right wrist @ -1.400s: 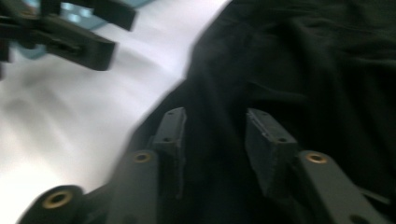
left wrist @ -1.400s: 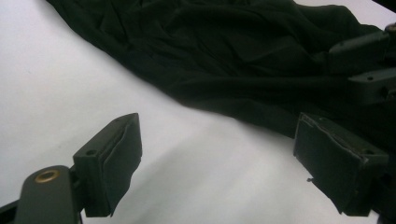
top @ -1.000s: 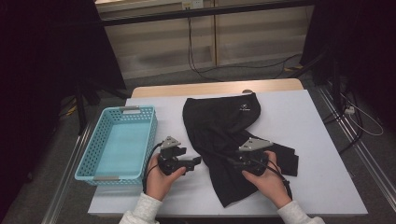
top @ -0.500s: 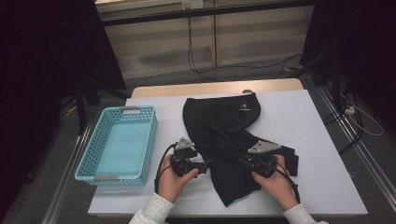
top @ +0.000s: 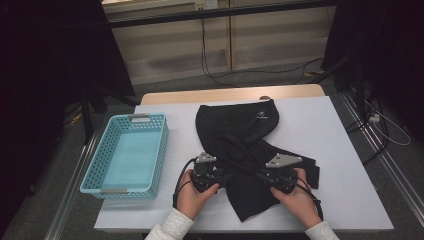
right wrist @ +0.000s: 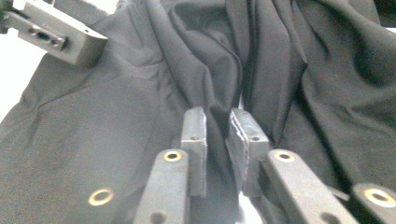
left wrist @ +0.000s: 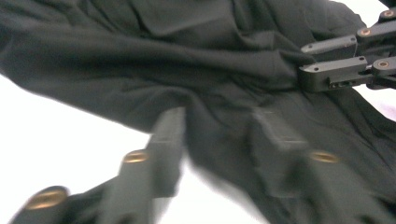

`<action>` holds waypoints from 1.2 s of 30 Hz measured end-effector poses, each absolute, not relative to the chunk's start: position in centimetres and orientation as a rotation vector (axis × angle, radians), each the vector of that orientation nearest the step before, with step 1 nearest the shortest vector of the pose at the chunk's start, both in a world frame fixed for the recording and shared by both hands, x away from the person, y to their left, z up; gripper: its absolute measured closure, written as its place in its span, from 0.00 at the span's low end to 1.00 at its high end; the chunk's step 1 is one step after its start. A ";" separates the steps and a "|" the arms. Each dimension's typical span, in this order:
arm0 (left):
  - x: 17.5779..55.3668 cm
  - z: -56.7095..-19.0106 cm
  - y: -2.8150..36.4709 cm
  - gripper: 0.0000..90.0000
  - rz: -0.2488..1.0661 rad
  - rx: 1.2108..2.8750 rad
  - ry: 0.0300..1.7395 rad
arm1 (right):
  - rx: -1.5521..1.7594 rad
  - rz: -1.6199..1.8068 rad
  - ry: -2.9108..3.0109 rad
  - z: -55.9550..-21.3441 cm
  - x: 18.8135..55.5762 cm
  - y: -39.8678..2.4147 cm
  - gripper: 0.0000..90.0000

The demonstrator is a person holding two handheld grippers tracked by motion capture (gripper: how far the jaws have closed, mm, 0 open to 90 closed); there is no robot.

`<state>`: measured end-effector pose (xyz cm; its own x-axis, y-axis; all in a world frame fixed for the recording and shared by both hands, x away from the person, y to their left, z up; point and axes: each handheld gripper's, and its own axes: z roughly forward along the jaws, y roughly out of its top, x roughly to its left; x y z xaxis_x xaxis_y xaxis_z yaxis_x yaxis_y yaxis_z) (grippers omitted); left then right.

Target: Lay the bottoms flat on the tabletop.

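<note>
garment: black, crumpled mid-counter, unfolded | left gripper: jaws just closing around its edge, blurred | right gripper: pinching a fold | basket: empty | progress: early, folding and binning remain

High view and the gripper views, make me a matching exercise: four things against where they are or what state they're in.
Things:
1. basket
2. black garment
3. right gripper
4. left gripper

States:
A. jaws pinching a fold of cloth
B. spread over the middle of the table
C. empty, at the table's left
D. jaws closing around the garment's edge, blurred

Pairs: 1-C, 2-B, 3-A, 4-D
</note>
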<state>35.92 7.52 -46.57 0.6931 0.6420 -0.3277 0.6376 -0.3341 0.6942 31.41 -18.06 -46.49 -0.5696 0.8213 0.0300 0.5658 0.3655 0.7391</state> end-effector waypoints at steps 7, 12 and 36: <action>36.1 -46.3 8.7 0.98 -0.074 2.060 1.039 | 1.212 1.054 2.245 -45.6 31.4 -18.4 0.67; 36.3 -45.5 9.9 0.99 -0.100 2.051 1.065 | 1.208 1.066 2.233 -45.2 31.3 -18.9 0.66; 35.2 -43.7 15.0 0.99 -0.111 1.991 1.157 | 1.148 1.029 2.373 -46.3 30.3 -15.2 0.76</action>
<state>35.24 15.04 -43.70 0.5758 0.6881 -0.4416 0.7593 -0.2497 0.6009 30.30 -15.17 -46.29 -0.6308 0.7753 0.0307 0.5522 0.4208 0.7197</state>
